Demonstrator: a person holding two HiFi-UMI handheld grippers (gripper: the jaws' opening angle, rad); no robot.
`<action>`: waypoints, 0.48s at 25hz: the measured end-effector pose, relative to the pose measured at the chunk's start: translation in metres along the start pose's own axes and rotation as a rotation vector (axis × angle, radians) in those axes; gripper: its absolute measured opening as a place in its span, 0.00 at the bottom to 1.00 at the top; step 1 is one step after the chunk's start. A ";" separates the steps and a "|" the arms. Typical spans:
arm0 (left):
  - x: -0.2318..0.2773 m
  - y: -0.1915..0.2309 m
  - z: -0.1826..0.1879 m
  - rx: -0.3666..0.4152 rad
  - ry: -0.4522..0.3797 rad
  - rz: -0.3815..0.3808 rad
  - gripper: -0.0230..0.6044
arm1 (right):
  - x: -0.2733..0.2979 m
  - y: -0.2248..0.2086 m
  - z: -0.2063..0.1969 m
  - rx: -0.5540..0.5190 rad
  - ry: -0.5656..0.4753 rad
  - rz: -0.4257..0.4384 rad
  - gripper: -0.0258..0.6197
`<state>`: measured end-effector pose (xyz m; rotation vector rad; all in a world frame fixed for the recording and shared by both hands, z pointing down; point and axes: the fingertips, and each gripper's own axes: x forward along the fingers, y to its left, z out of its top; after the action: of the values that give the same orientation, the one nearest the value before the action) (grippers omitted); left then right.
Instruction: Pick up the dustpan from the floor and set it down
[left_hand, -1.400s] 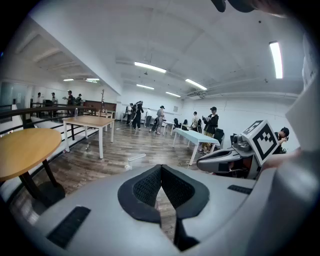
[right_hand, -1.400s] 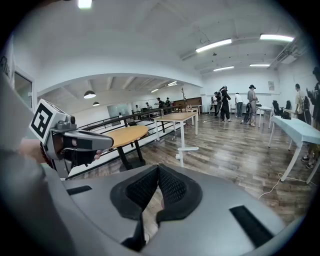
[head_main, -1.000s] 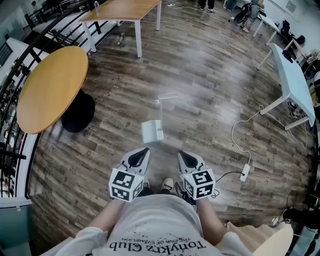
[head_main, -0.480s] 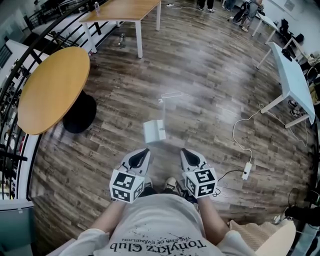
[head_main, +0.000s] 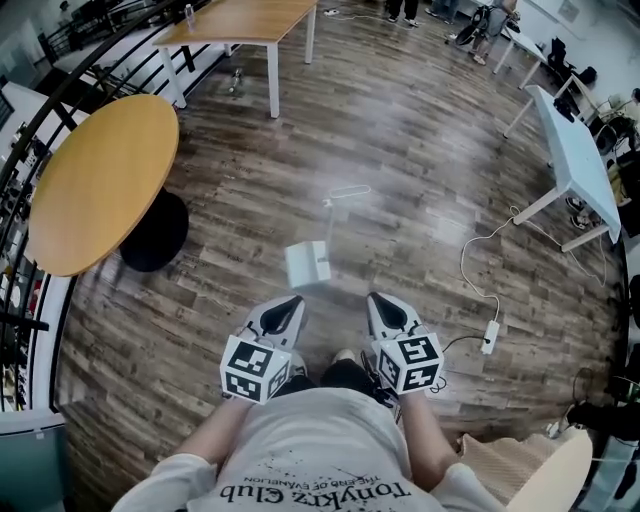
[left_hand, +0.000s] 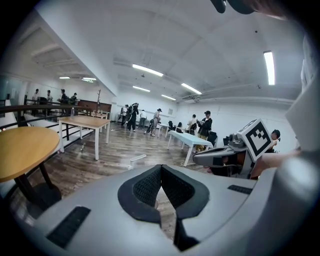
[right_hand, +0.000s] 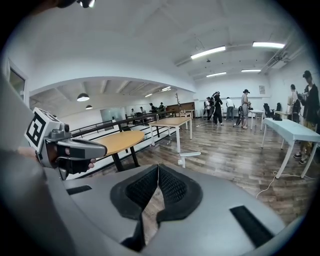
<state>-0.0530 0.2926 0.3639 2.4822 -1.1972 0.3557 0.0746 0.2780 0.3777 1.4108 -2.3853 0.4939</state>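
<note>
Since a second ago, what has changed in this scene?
Very little. The right hand-held gripper edged slightly forward and outward, and the left hand-held gripper barely shifted. Nothing was grasped or released. Both stay shut and empty, and the dustpan stays on the floor ahead of them.

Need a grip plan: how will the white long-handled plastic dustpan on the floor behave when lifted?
The white long-handled dustpan looks like thin plastic, probably light and stiff. Its tall slim handle suggests it may tip if nudged.
</note>
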 end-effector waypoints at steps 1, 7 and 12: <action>0.000 0.001 -0.001 0.002 0.003 -0.005 0.07 | 0.000 0.001 0.001 -0.002 0.000 -0.004 0.08; 0.016 0.010 0.001 -0.001 0.004 -0.014 0.07 | 0.008 -0.011 0.001 0.029 -0.005 -0.013 0.08; 0.047 0.022 0.006 -0.002 0.013 -0.009 0.07 | 0.036 -0.032 0.005 0.015 0.006 -0.003 0.08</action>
<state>-0.0416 0.2447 0.3809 2.4790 -1.1806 0.3676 0.0861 0.2335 0.3931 1.4169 -2.3797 0.5159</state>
